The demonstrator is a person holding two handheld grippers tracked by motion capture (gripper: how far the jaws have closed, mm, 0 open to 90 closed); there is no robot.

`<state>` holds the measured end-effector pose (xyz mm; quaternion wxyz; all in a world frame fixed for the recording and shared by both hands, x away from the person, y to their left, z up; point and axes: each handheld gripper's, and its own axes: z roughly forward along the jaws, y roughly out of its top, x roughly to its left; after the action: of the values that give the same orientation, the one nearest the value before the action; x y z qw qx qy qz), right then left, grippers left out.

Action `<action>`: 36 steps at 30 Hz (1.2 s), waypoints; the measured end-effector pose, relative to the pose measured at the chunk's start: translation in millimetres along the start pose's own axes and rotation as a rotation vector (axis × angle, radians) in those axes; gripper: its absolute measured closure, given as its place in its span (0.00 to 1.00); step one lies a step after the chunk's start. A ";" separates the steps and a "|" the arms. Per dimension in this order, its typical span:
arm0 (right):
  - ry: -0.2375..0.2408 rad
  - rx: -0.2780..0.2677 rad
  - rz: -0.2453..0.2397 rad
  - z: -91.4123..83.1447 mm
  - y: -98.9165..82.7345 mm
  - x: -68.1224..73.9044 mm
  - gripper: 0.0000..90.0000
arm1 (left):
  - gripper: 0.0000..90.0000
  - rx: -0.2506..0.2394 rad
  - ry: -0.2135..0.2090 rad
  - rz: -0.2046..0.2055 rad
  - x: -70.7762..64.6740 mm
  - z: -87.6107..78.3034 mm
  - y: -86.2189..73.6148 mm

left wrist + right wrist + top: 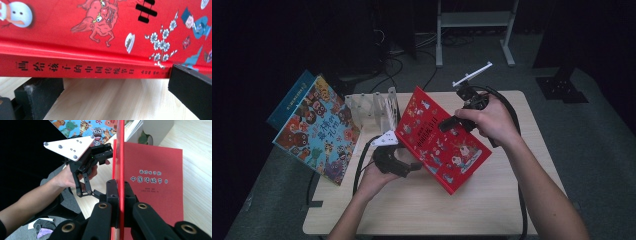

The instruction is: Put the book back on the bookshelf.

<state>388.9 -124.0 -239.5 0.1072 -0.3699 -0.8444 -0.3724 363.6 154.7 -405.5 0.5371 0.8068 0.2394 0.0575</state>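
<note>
While the right gripper (119, 195) clamps the red picture book's (437, 137) front cover, book tilted above the table (492, 210), left gripper (409, 166) at its spine, jaws seemingly spread, beside the clear rack (372, 107)

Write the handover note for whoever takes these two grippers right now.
Right gripper: shut on the front cover of the red hardcover picture book, holding it open; the red title page shows in the right gripper view.
Left gripper: at the book's spine, jaws apart on either side of it; not gripping as far as I can tell.
Book: tilted, held above the pale wooden table. A blue illustrated picture book leans by the clear plastic book rack.
Done: red book picked up, cover opened.
Left: probably closing it and standing it in the rack.
</note>
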 end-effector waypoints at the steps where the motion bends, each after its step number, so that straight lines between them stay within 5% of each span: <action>1: 0.002 -0.004 -0.002 -0.4 -0.8 0.2 0.97 | 0.00 -0.015 -0.004 -0.010 0.8 -1.8 0.7; 14: 0.086 -0.191 -0.054 2.4 -29.9 -4.6 0.97 | 0.00 -0.124 0.002 -0.025 8.0 -26.7 12.5; 24: 0.125 -0.348 -0.119 9.3 -62.1 -10.7 0.97 | 0.00 -0.175 -0.009 -0.013 8.1 -30.6 21.9; 34: 0.176 -0.463 -0.189 23.8 -94.8 -14.8 0.97 | 0.00 -0.206 -0.067 0.024 -0.1 -26.3 32.6; 36: 0.189 -0.487 -0.201 29.4 -100.5 -15.0 0.97 | 0.00 -0.258 -0.113 0.010 -0.3 -29.7 34.5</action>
<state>331.4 -156.5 -322.1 0.0558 -0.2629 -0.7488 -0.6059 364.1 168.9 -362.2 0.6485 0.7343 0.1955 0.0449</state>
